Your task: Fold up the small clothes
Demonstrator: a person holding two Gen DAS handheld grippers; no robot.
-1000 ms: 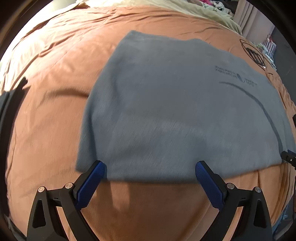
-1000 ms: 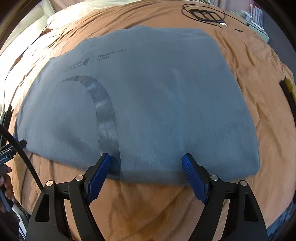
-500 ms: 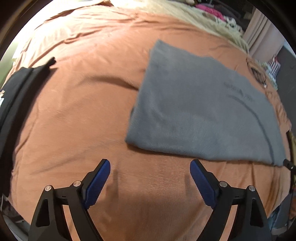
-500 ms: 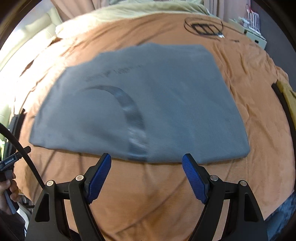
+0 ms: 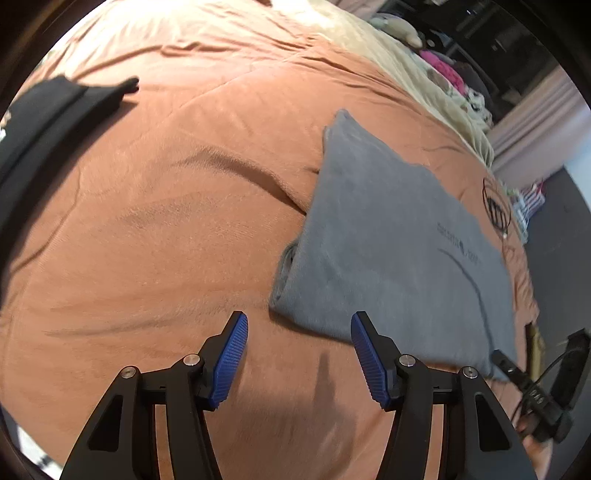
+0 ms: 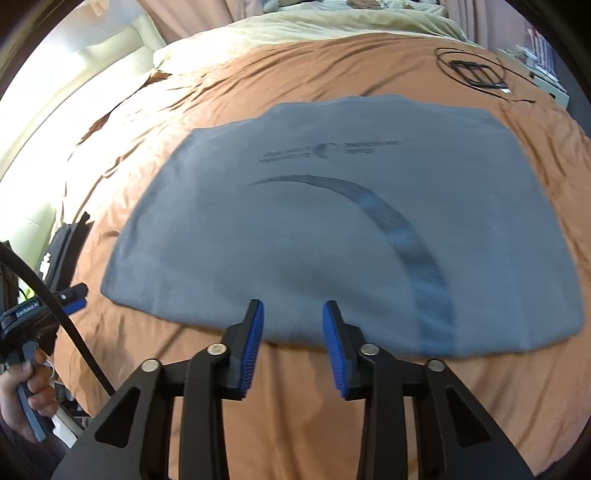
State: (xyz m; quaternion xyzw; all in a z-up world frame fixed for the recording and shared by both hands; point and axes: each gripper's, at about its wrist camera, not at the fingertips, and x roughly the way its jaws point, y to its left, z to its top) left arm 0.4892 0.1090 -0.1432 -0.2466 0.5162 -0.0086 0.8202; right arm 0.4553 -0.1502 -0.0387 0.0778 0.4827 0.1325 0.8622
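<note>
A folded grey T-shirt (image 6: 332,229) with a dark curved stripe and small print lies flat on the orange bedspread (image 6: 314,398). In the left wrist view the same grey T-shirt (image 5: 399,251) lies to the right, its near left corner just ahead of my left gripper (image 5: 299,325). That gripper's jaws are closing, with only bedspread (image 5: 147,221) between them. My right gripper (image 6: 293,314) hovers over the shirt's near edge. Its jaws are closing too and stand narrow, with no cloth pinched between the blue pads.
A black garment (image 5: 40,122) lies at the far left of the bed. A coiled black cable (image 6: 471,70) rests at the far right corner. A cream blanket (image 6: 332,22) covers the head end. A person's hand (image 6: 26,391) holds the left gripper's handle.
Both grippers backed off the shirt's near edge and rose. The left one swung left, so the shirt now sits to its right. Both pairs of jaws have narrowed, the right one much more.
</note>
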